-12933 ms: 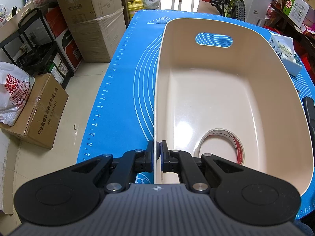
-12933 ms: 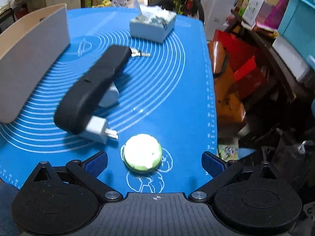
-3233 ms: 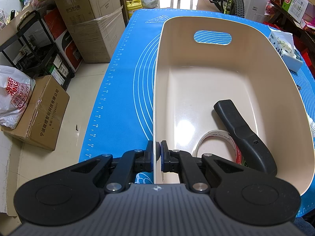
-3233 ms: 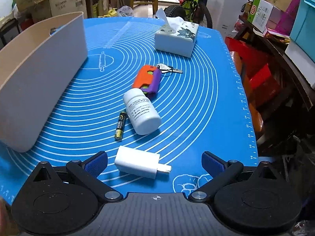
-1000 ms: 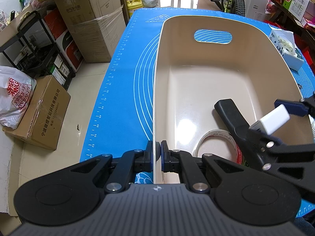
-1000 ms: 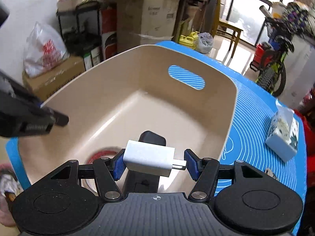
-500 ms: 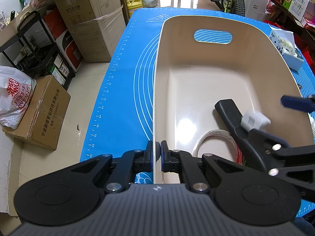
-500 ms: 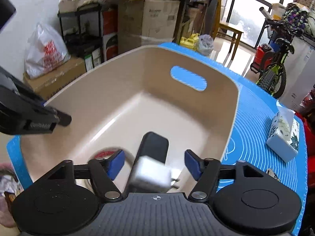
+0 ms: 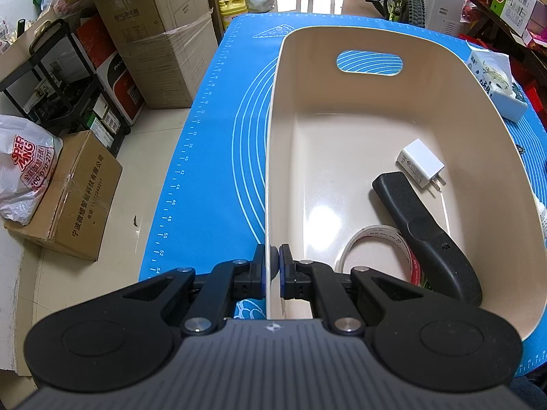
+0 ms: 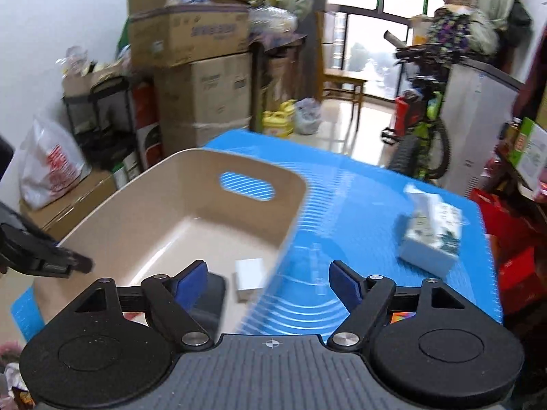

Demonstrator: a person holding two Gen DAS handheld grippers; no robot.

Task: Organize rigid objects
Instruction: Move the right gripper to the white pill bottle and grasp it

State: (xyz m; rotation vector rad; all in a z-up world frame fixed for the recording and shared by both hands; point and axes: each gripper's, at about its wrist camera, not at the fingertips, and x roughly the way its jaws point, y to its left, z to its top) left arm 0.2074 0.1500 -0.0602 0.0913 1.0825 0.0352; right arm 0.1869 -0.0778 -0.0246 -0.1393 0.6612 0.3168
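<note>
1. A second ago the small white plastic wall charger [image 9: 421,166] sat between the pads of the right gripper [image 10: 268,282]. Now it lies on the floor of the big cream plastic tub [image 9: 393,130]. Its long side runs slantwise, with its metal prongs pointing toward the tub's right wall.
2. The right gripper's jaws have just been opening. They stand wide with nothing between them. It sits up over the tub's right rim, and the charger is low and a little to its left.
3. The left gripper [image 9: 272,266] is clenched on the tub's near left rim, with one pad on each side of the wall.
4. The charger lies just beside the far tip of the long black plastic handle-shaped thing [image 9: 424,235]. That thing rests on the clear tape roll with the red core [image 9: 376,253].
5. I think the next thing to fetch is out on the blue rubber mat [image 10: 359,205], ahead and to the right of the right gripper. The right hand is nearer and free. The white tissue box [image 10: 430,235] stands there too.
</note>
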